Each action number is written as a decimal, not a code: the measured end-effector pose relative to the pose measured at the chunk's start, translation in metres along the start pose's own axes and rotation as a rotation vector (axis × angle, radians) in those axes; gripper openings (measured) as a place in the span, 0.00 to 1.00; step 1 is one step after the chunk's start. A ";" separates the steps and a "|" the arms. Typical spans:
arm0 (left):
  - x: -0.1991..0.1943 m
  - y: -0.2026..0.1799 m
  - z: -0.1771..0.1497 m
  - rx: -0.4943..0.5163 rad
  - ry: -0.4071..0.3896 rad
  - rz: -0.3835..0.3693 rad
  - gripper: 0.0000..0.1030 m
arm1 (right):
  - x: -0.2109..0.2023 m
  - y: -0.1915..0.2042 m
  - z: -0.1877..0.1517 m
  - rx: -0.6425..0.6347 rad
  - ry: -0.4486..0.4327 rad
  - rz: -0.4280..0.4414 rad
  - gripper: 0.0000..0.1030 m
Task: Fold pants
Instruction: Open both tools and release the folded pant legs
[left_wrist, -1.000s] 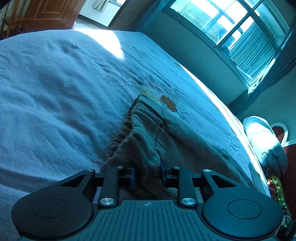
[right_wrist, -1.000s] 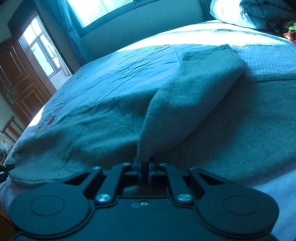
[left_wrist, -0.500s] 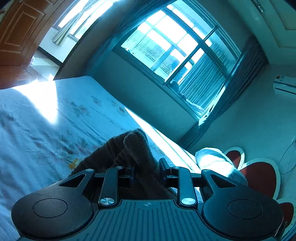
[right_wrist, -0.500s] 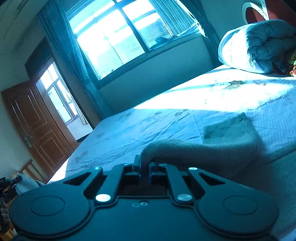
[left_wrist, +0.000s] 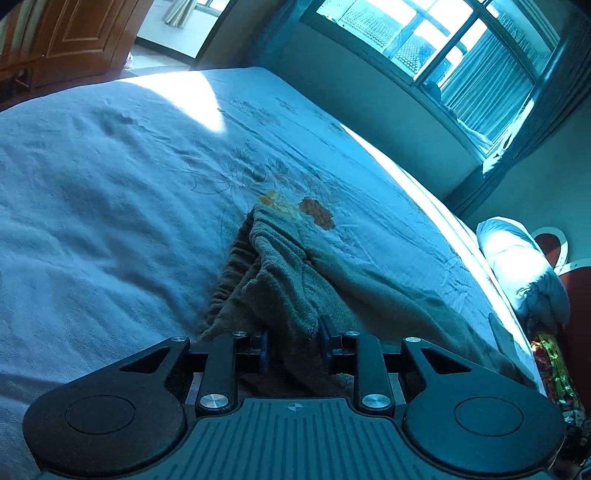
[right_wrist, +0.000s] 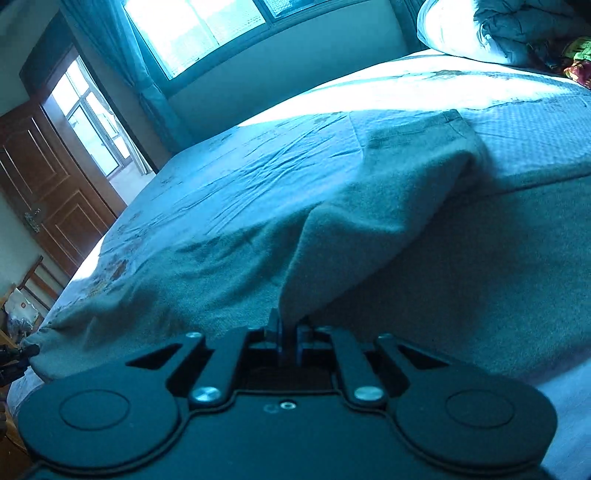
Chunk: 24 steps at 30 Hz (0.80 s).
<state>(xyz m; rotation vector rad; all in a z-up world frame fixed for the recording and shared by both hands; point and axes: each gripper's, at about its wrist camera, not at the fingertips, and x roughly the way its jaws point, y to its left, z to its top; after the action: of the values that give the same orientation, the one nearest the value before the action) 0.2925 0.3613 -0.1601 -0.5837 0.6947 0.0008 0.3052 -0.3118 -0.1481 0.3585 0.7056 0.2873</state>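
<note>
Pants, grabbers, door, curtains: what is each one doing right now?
pants: partly lifted off the bed, pinched at two spots
left gripper: fingers shut on bunched waistband
right gripper: fingers shut on a pants leg
door: open
curtains: drawn aside

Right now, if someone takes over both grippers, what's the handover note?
Left gripper: shut on the bunched waistband end of the pants, lifted slightly off the bed.
Right gripper: shut on a pinch of a pant leg, pulled up into a tent; the cuff end lies on the bed near the pillow.
Pants: stretched lengthwise along the near edge of the bed, between the two grips.
Done: both ends gripped and raised.
Left: no fold is laid yet. Probably bring one end over onto the other, set it down, release, smooth.
</note>
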 end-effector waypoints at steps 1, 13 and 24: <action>0.007 0.003 -0.003 -0.004 0.025 0.012 0.26 | 0.008 0.000 -0.004 -0.016 0.035 -0.025 0.00; -0.044 -0.022 -0.018 0.017 -0.175 0.233 0.72 | -0.035 -0.004 0.005 -0.042 -0.081 -0.106 0.18; 0.009 -0.138 -0.039 0.342 -0.122 0.190 0.74 | -0.010 0.022 0.052 -0.172 -0.148 -0.234 0.22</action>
<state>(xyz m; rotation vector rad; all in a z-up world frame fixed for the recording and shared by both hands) 0.3014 0.2239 -0.1198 -0.1865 0.6119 0.0923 0.3300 -0.3074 -0.0969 0.1297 0.5658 0.0969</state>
